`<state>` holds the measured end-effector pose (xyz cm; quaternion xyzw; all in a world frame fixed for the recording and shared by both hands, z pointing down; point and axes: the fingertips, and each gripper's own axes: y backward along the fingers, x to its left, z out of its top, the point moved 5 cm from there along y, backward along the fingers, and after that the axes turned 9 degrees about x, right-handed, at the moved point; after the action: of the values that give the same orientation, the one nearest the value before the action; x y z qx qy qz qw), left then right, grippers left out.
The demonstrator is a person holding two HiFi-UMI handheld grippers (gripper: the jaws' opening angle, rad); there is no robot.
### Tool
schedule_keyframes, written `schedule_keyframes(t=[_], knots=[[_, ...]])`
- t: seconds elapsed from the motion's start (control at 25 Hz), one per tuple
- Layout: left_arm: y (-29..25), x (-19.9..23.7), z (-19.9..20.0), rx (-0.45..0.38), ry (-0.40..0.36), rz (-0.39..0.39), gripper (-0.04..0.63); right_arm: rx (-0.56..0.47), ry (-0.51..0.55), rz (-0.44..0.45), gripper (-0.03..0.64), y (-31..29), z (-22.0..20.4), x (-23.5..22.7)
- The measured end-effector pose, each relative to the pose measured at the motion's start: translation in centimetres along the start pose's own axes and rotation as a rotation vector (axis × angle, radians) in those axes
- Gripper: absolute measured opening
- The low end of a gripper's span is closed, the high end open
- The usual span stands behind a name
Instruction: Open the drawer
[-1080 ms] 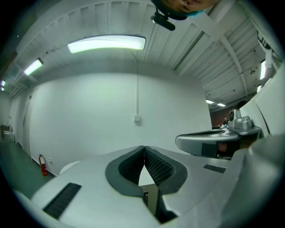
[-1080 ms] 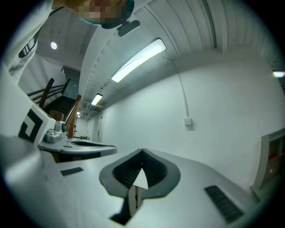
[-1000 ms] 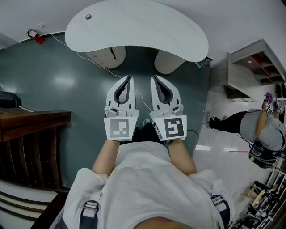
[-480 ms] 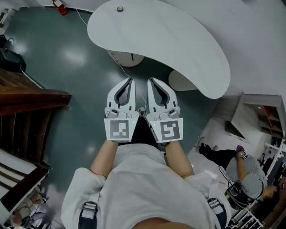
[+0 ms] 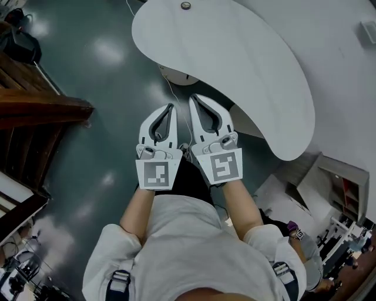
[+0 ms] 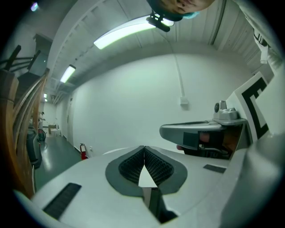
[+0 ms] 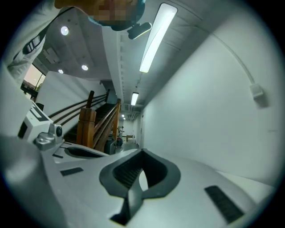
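Dark green glossy floor [image 5: 100, 117] fills most of the head view. A white kidney-shaped counter [image 5: 235, 59] stands ahead of both tongs, with a rounded pedestal [image 5: 176, 75] beneath it and a small round grommet [image 5: 185, 6] in its top. A wooden staircase [image 5: 35, 111] lies to the left and an open shelf unit [image 5: 338, 185] to the right. The left tongs [image 5: 171, 107] and right tongs [image 5: 192, 97] are held side by side above the floor, each fully closed on nothing. Each carries a black-and-white marker cube [image 5: 157, 174]. A red fire extinguisher [image 6: 83, 151] stands by the far wall. The drawer's location cannot be determined from these views.
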<state>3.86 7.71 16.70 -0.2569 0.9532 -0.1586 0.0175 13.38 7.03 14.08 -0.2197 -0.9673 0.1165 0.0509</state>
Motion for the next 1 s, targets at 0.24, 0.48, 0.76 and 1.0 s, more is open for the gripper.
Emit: schedule_keyframes(t=[0.24,0.48,0.76,1.0], knots=[[-3.2,5.3,-3.9,0.003,-0.002,0.037,0.008,0.014,0.045,0.058,0.012,-6.4,-4.1,1.0],[-6.6,10.3,-10.3,0.060,0.018,0.044,0.008,0.083,0.044,0.096,0.012,-11.7,-8.1,2.2],[-10.2,13.7,-18.3,0.101,0.104,0.062,0.008,0.145,0.047,0.124,0.013,-16.5,-14.5,3.9],[-13.5,14.3,-21.7,0.106,0.136,0.026,0.008,0.157,0.021,0.109,0.012,-18.7,-17.9,3.7]])
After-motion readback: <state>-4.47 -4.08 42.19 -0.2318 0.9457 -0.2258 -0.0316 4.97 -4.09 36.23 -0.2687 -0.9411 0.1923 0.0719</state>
